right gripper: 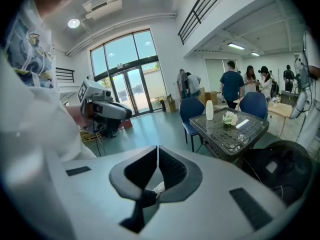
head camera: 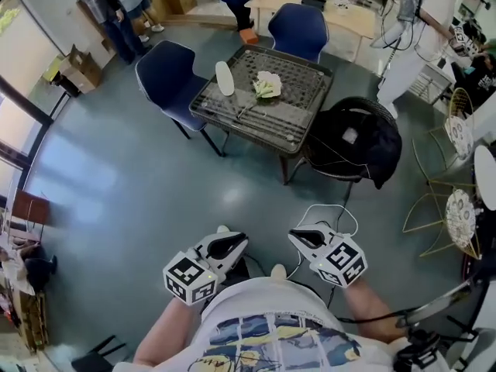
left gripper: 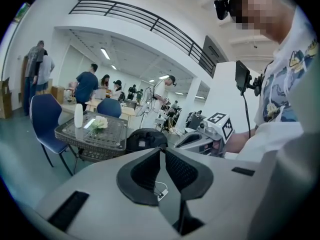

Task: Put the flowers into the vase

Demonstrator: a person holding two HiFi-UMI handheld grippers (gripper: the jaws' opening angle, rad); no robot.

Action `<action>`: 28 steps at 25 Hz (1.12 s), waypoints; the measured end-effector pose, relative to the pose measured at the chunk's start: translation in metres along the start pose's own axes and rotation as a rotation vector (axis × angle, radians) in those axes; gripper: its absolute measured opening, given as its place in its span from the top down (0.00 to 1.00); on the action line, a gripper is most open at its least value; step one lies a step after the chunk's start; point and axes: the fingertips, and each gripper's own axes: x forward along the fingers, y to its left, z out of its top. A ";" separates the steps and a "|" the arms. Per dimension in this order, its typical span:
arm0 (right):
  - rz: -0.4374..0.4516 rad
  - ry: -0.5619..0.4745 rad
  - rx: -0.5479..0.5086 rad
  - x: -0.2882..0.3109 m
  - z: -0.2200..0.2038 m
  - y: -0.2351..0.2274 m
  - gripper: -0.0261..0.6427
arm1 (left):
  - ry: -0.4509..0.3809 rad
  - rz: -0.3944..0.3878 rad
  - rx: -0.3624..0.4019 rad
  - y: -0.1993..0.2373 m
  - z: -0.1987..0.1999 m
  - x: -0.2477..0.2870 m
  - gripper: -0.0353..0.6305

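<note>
A white vase stands upright on a dark mesh table, with a bunch of pale flowers lying beside it to the right. Both grippers are held close to my body, far from the table. My left gripper and right gripper point toward the table, each shut with nothing between the jaws. The left gripper view shows its tips meeting, and beyond them the vase and flowers. In the right gripper view the vase and flowers sit on the table.
Two blue chairs stand at the table's left and far side. A round black chair with dark cloth is at its near right. Wire chairs line the right. Several people stand at the back. Grey floor lies between me and the table.
</note>
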 end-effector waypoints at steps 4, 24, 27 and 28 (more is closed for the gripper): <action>-0.020 0.018 0.008 0.040 0.029 -0.012 0.94 | -0.015 -0.038 0.000 0.043 0.021 -0.008 0.88; -0.137 0.012 0.109 0.239 0.150 -0.095 0.89 | 0.057 -0.193 0.062 0.269 0.088 -0.033 0.88; -0.152 0.032 0.124 0.247 0.153 -0.131 0.84 | 0.033 -0.185 0.051 0.290 0.101 -0.018 0.88; -0.155 0.034 0.133 0.250 0.156 -0.147 0.82 | 0.024 -0.177 0.045 0.297 0.107 -0.012 0.88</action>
